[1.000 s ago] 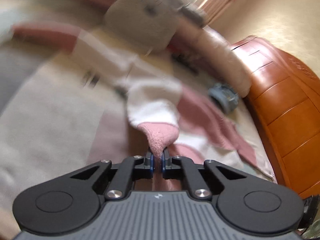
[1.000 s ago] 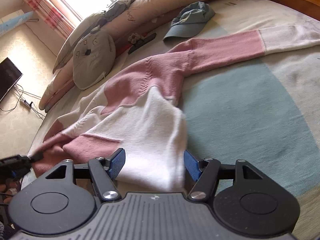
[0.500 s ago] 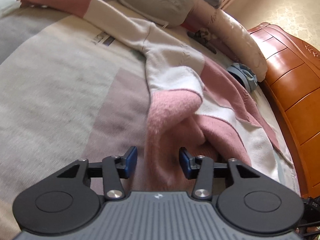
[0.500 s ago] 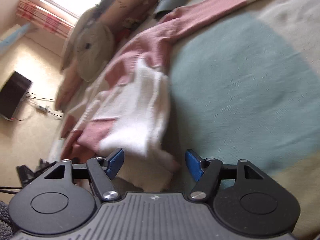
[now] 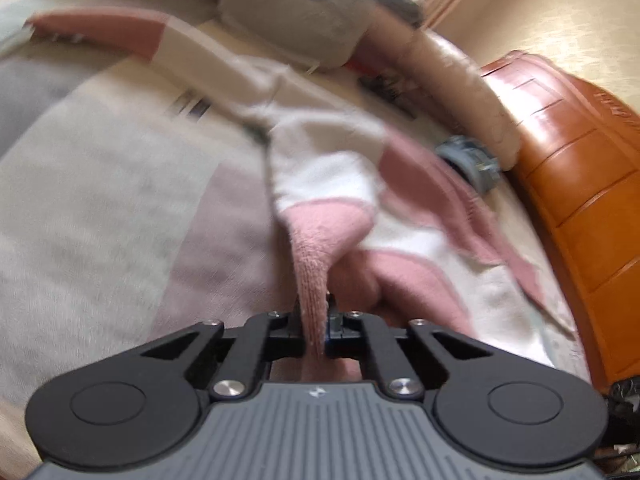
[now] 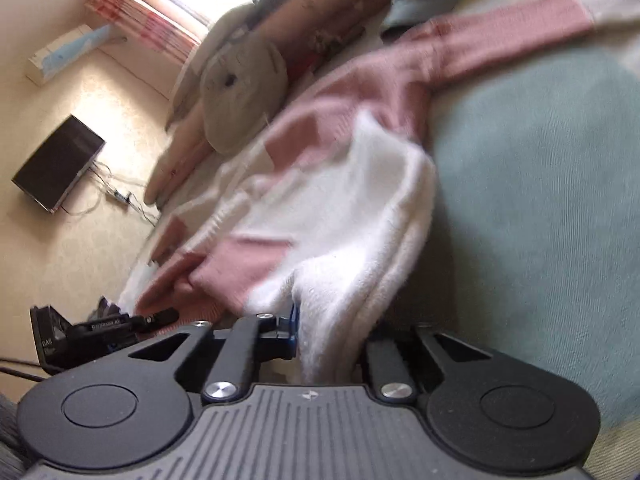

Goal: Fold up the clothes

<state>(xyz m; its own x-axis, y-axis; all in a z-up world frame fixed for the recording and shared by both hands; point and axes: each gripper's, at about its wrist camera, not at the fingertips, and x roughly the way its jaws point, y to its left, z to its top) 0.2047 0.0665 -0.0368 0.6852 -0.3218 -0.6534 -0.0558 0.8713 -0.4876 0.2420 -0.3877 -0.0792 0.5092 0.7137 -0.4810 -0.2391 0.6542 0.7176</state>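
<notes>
Got both of my tongs pinching the sweater [image 5: 332,168] hem on the bed [image 5: 100,200]: left gripper [image 5: 314,316] on the pink corner, right gripper [image 6: 332,336] on the white one. The body stretches straight ahead toward the pillows [image 6: 240,92], its 2 sleeves flung sideways, so any fold goes forward.

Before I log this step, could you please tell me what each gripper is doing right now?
Left gripper: closed on the sweater's pink hem.
Right gripper: closed on the sweater's white part.
</notes>
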